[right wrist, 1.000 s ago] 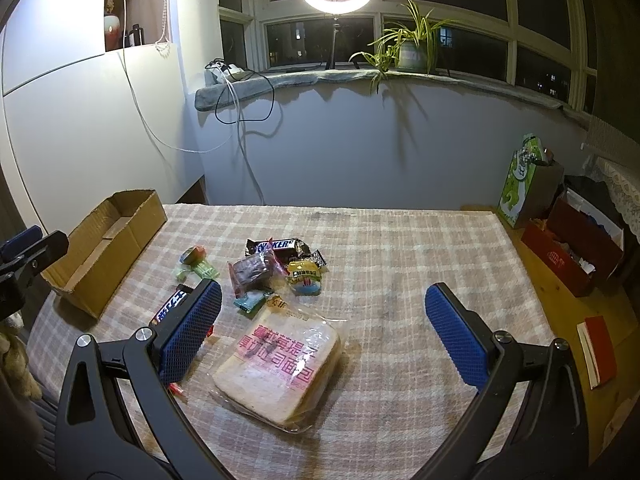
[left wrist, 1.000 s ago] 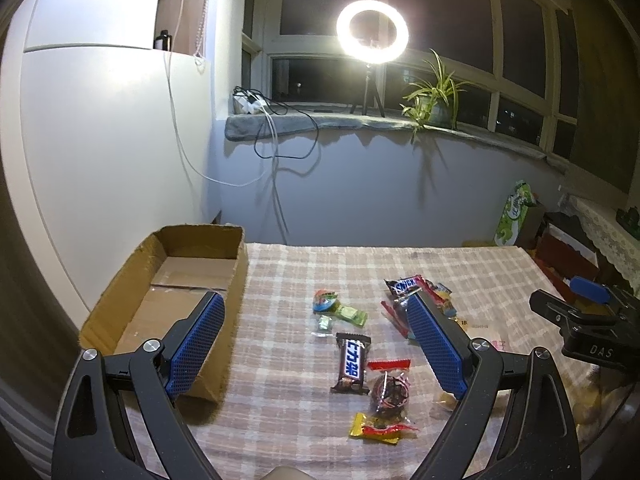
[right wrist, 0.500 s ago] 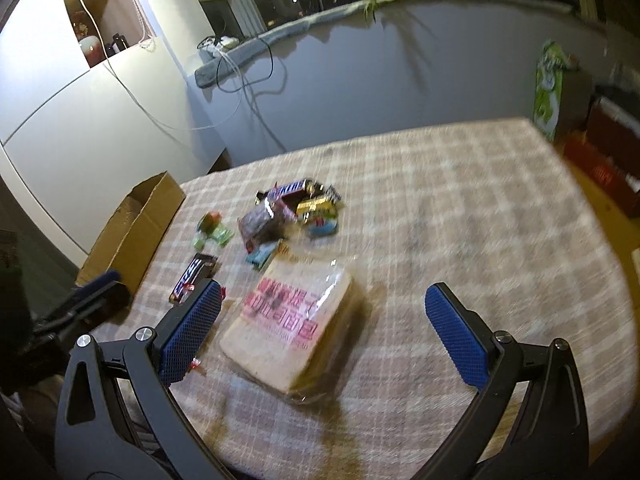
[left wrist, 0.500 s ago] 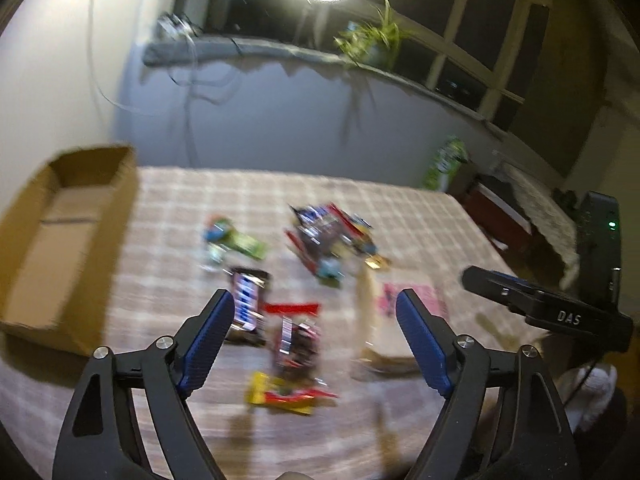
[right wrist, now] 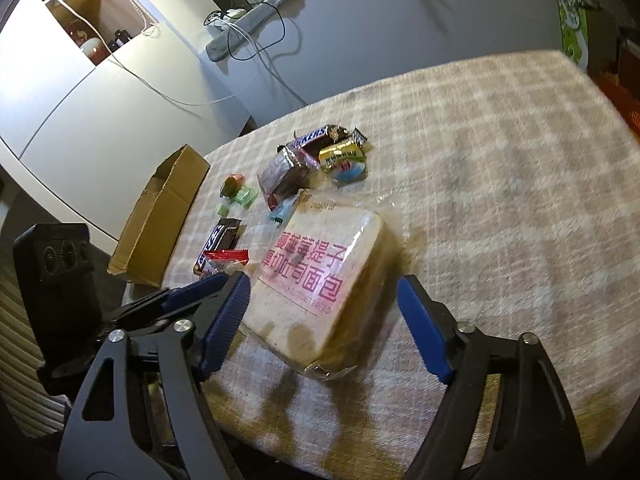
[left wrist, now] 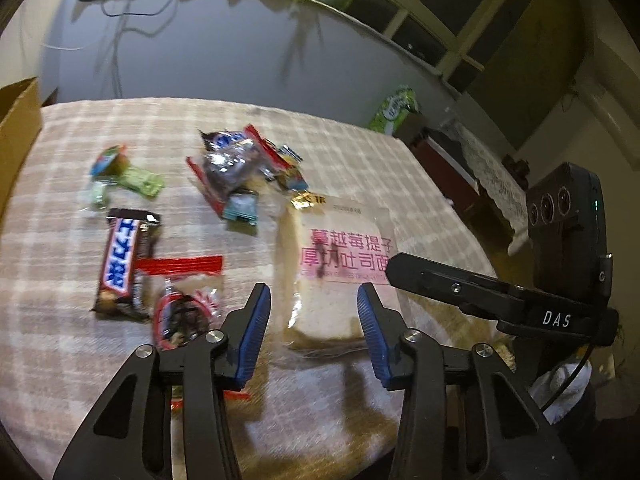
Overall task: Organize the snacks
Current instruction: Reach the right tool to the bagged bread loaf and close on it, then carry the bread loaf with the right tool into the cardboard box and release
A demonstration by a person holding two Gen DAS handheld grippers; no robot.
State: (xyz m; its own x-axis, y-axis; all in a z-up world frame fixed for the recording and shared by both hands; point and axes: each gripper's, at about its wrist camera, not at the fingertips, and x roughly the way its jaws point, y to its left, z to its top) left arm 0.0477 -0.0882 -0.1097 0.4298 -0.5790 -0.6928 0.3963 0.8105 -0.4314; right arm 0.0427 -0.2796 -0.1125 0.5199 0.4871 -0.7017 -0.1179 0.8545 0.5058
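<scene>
A bagged toast loaf with pink print (left wrist: 340, 264) lies on the checked tablecloth near the front edge; it also shows in the right wrist view (right wrist: 320, 276). My left gripper (left wrist: 314, 332) is open, its blue pads on either side of the loaf's near end. My right gripper (right wrist: 324, 320) is open and straddles the same loaf from the other side. A Snickers bar (left wrist: 124, 256), a red-topped clear snack bag (left wrist: 184, 304) and a heap of small wrapped snacks (left wrist: 244, 168) lie to the left of the loaf. An open cardboard box (right wrist: 160, 216) stands at the table's left edge.
Green and orange candies (left wrist: 124, 176) lie near the box. The right gripper's body and camera (left wrist: 560, 264) show at the right of the left wrist view. A green bag (right wrist: 572, 20) and red boxes stand on the floor beyond the table.
Both grippers have swung down and in toward the toast loaf, which now sits between each pair of fingers. The left gripper's jaws have narrowed. The snacks have not moved.
</scene>
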